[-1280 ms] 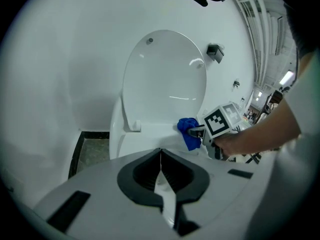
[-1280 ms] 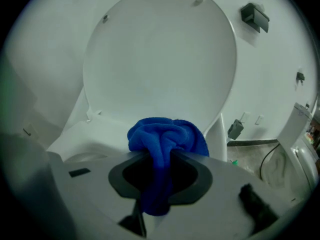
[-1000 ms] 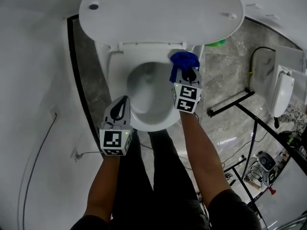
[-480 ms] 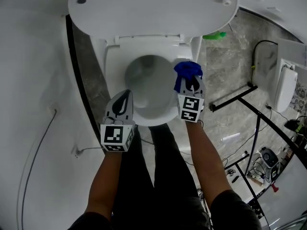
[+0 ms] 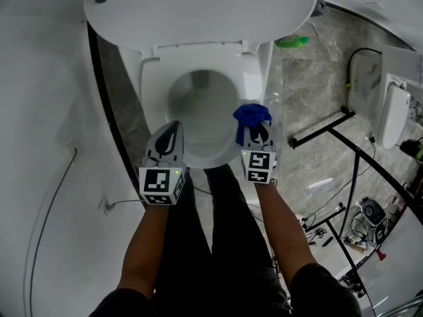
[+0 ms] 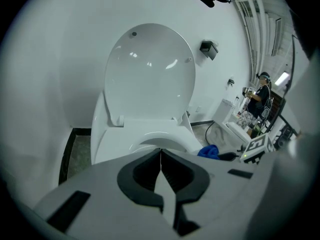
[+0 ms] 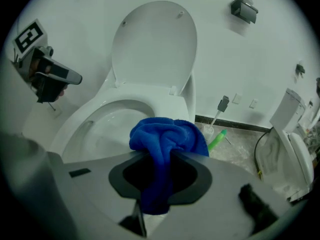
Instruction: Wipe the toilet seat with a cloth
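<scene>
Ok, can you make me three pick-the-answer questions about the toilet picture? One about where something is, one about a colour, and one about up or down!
1. The lid is:
A up
B down
C taken off

2. The cloth is:
A red
B blue
C yellow

3. The cloth is:
A in the right tongs
B on the lid
C behind the lid

Answers:
1 A: the lid stands upright, leaving the toilet open.
2 B: the cloth is bright blue in every view.
3 A: the right tongs are shut on it, with the bunched part sticking out in front.
</scene>
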`<state>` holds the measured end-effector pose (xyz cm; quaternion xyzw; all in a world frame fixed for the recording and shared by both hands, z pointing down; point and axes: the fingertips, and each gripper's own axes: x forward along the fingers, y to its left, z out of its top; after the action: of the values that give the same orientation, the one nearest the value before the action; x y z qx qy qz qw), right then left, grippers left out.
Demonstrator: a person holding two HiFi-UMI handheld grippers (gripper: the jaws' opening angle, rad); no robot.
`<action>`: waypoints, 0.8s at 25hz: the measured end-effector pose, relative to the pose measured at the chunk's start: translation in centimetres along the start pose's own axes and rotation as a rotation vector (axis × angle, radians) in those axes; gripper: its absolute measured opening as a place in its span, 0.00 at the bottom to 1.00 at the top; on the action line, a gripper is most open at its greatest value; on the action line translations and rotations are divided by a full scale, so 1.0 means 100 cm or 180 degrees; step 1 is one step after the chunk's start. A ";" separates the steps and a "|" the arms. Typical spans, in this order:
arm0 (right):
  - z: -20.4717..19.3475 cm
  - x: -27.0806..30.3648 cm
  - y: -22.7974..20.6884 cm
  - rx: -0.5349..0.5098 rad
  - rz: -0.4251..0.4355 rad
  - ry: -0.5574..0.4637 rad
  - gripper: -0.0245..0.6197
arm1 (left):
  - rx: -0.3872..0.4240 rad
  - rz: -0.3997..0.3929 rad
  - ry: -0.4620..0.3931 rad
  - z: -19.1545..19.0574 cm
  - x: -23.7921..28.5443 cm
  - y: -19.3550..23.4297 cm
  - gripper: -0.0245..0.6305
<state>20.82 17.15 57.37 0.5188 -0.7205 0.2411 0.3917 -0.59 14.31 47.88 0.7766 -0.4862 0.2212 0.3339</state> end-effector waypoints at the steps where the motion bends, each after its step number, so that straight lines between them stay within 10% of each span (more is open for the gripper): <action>1: -0.004 -0.003 0.005 -0.0059 0.0034 0.0020 0.17 | -0.0006 0.0005 0.0013 -0.002 -0.001 0.001 0.05; 12: -0.047 -0.032 0.056 -0.0897 0.0487 0.0200 0.17 | -0.0095 0.0054 0.0063 -0.015 -0.003 0.010 0.05; 20: -0.075 -0.058 0.123 -0.1611 0.1316 0.0226 0.17 | -0.0119 0.0137 0.0138 -0.028 -0.015 0.017 0.05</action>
<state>12.52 30.31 57.74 0.2389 -0.8336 0.1468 0.4759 -2.78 16.78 49.34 0.7546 -0.4995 0.2360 0.3540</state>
